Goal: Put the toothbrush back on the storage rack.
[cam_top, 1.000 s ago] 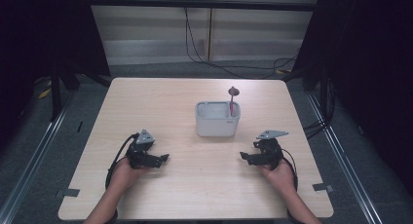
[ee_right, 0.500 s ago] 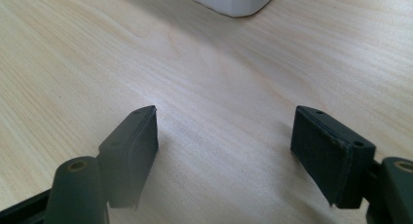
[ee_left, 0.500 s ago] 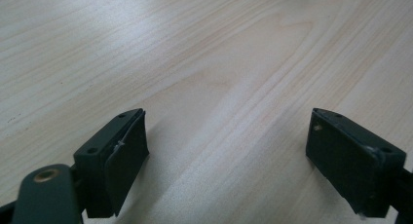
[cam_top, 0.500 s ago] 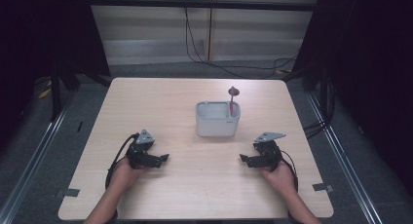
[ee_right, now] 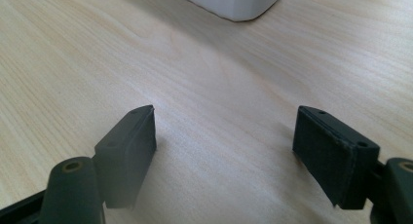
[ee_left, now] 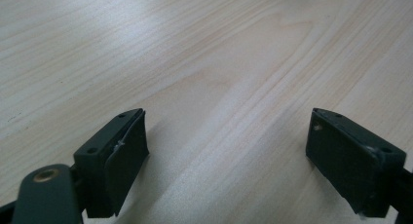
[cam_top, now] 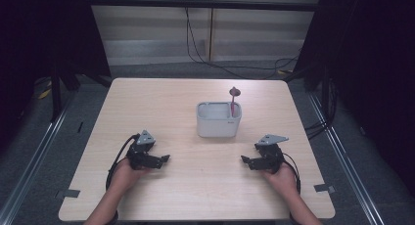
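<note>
Left claw (cam_top: 164, 159) and right claw (cam_top: 244, 160) rest on the counter (cam_top: 147, 102), both spread (nothing between jaws). White bin (cam_top: 218, 120) stands between them, farther back, holding a pink-stemmed tool (cam_top: 233, 101).

Table (cam_top: 161, 107) is showing pale wood with fine streaked grain. Tub (cam_top: 218, 124) is showing white. Spoon (cam_top: 233, 100) is showing a pink handle and dull mauve bowl. Both grippers, left (cam_top: 164, 159) and right (cam_top: 244, 160), are showing black.

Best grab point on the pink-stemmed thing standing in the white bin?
Grip the pink stem just under its dark head, coming from above with the right claw, which is open and on that side. The stem stands nearly upright in the white bin, at the right wall, and its top rises above the rim.
</note>
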{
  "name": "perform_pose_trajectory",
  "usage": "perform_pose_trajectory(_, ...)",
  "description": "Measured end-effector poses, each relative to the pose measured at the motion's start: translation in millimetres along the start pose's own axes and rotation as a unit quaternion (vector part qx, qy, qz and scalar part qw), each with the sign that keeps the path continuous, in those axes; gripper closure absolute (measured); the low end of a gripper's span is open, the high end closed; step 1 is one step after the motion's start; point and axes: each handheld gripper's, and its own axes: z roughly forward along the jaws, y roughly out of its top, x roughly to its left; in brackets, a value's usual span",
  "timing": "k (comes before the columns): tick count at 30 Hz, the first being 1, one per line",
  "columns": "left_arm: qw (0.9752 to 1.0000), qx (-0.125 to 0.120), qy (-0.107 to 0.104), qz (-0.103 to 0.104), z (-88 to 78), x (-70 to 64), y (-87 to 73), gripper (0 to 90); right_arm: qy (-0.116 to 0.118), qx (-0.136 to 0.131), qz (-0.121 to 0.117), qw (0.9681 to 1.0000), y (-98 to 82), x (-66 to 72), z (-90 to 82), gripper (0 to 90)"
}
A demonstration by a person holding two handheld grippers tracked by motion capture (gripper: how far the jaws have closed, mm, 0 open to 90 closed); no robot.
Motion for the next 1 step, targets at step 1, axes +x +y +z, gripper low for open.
perform_pose_trajectory(1, 1.0000, 0.000, 0.000, 0.000, 0.0, 0.0, 0.0, 14.9, 0.001, -0.001, 0.000, 1.0000, 0.0, 0.0, 0.1, 23.2)
